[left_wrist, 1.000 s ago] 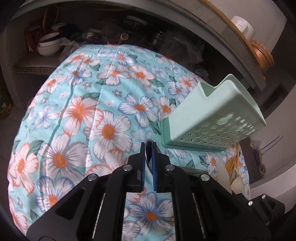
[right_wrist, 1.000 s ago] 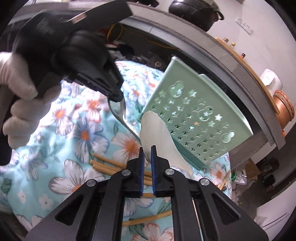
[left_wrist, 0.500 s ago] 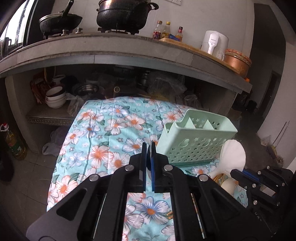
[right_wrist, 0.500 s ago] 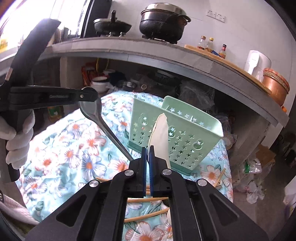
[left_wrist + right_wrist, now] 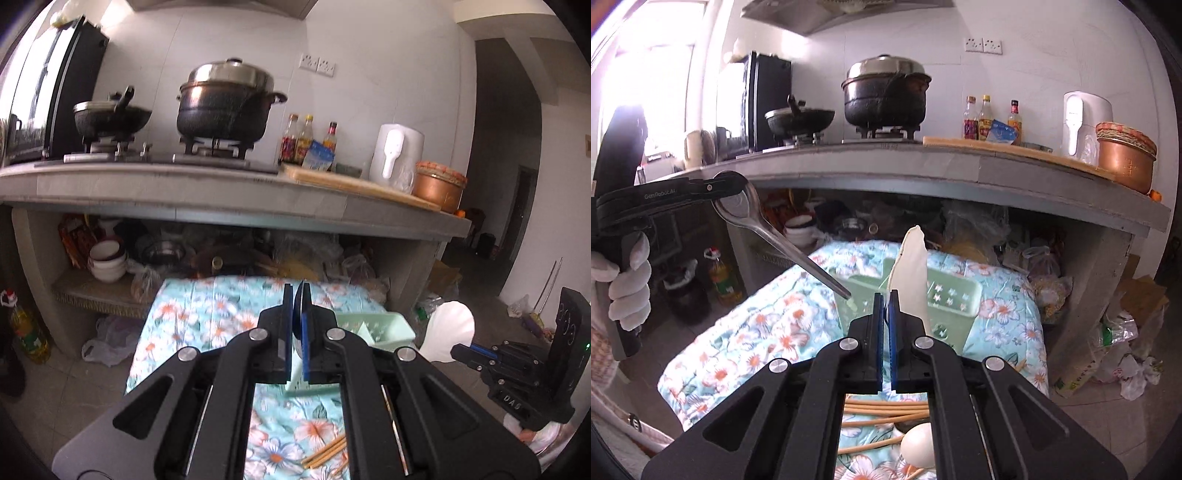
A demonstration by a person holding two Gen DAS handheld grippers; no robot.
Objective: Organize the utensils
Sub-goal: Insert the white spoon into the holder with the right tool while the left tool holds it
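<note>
A mint green utensil basket stands on the floral tablecloth; it also shows in the left wrist view. My left gripper is shut on a metal spoon, held by its bowl high above the table with the handle pointing down at the basket. My right gripper is shut on a white rice paddle, blade up, above and in front of the basket; the paddle also shows in the left wrist view. Wooden chopsticks and a white spoon lie on the cloth below.
A concrete counter behind the table carries pots, bottles, a white kettle and a copper bowl. Bowls and bags crowd the shelf under it. A oil bottle stands on the floor at left.
Both grippers have risen and tilted up from looking down at the table, each lifting its utensil well above the basket. The counter and wall now fill the views.
</note>
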